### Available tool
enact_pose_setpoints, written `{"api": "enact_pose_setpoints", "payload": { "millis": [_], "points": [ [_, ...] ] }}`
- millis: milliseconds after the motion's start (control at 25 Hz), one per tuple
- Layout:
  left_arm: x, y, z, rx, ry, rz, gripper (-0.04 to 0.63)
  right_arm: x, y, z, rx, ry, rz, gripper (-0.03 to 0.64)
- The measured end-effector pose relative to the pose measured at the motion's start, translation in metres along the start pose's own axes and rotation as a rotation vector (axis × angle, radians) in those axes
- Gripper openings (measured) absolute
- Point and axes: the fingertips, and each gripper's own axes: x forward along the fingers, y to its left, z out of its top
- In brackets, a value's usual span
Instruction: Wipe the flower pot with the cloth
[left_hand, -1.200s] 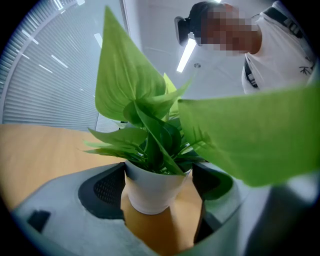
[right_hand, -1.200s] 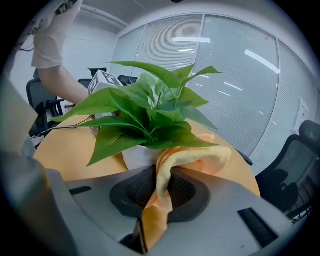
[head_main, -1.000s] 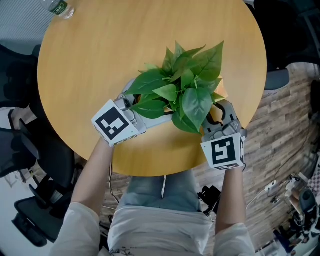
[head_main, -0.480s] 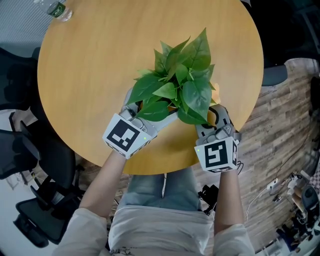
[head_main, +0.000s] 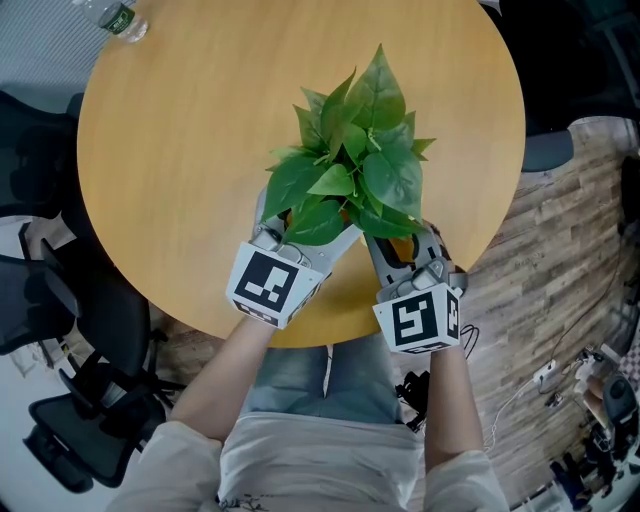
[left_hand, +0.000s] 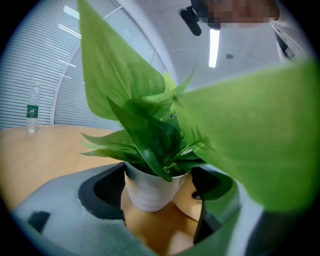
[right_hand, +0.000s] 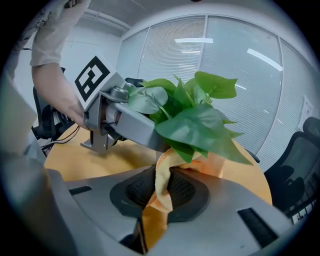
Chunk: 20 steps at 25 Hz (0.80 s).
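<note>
Flower pot (left_hand: 147, 187) sitting near round wooden table's (head_main: 180, 150) front edge, left gripper (left_hand: 157, 205) apparently clamping it, right gripper (right_hand: 159, 194) pinching orange cloth (right_hand: 161, 170). Bottle (head_main: 118, 15) standing at table's far edge, window blinds (right_hand: 235, 55) beyond.

Leaves (head_main: 355, 170) swung from 2 o'clock to 12; left gripper (head_main: 290, 240) slid toward 5, right gripper (head_main: 405, 250) toward 8; flower pot (left_hand: 150, 187) seemingly rotated.
</note>
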Motion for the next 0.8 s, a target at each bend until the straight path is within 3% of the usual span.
{"api": "enact_pose_setpoints", "payload": {
  "millis": [240,800],
  "points": [
    [-0.003,-0.001,-0.001,-0.009,-0.01,0.05,0.42,-0.001,0.002,0.0,0.007,-0.01,0.009,0.054],
    [-0.033,0.002,-0.014,0.044,0.031,-0.062,0.42,-0.002,-0.011,-0.004,0.047,-0.027,0.012,0.054]
  ]
}}
